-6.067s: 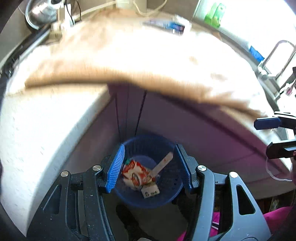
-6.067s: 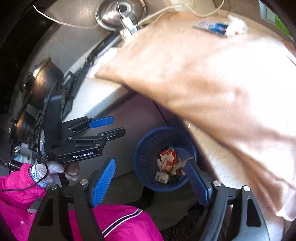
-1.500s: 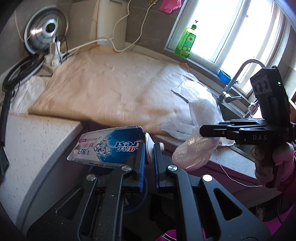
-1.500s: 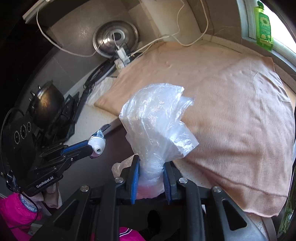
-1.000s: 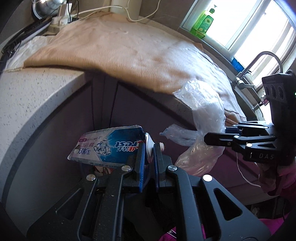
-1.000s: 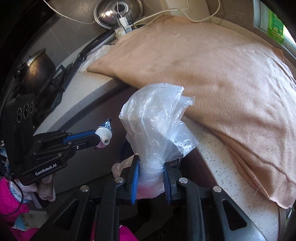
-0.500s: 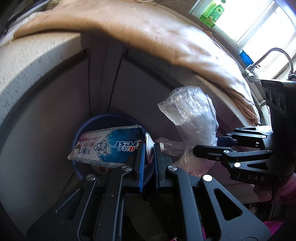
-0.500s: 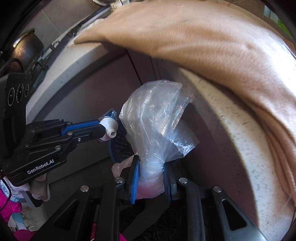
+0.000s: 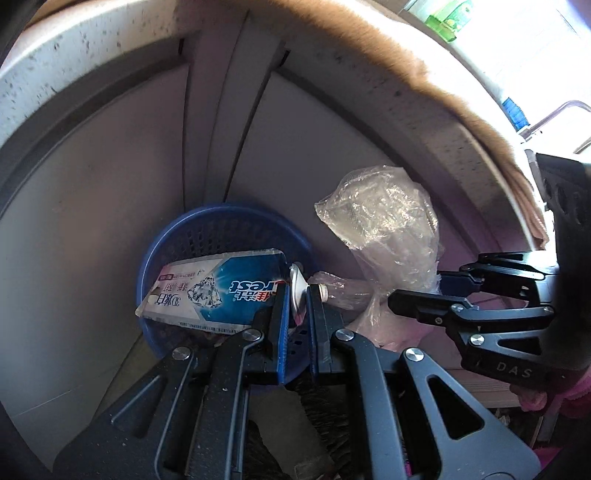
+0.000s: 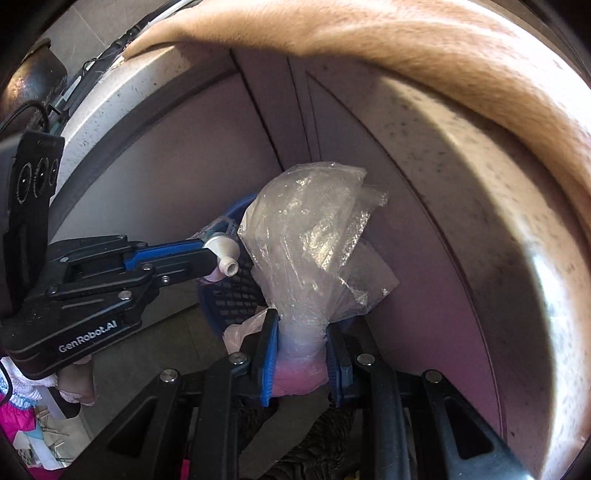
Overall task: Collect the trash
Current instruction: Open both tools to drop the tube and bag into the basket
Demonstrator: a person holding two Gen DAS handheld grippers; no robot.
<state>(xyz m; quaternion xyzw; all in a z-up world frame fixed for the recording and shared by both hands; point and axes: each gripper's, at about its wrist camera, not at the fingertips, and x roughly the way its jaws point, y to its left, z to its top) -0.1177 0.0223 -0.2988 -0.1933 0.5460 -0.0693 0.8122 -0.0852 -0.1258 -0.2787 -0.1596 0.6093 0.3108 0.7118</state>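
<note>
My left gripper is shut on the neck of a blue and white toothpaste tube, held flat just above the blue trash basket on the floor. Its white nozzle shows in the right wrist view. My right gripper is shut on a crumpled clear plastic bag, held upright beside the basket, to its right. The bag also shows in the left wrist view. The basket's contents are hidden by the tube and bag.
Grey cabinet doors stand right behind the basket under a speckled counter edge. A tan cloth overhangs the counter. A green bottle and a tap are at the window, upper right.
Both grippers have come down from counter height to the basket by the cabinet, each still holding its item. The basket is now close under the tube.
</note>
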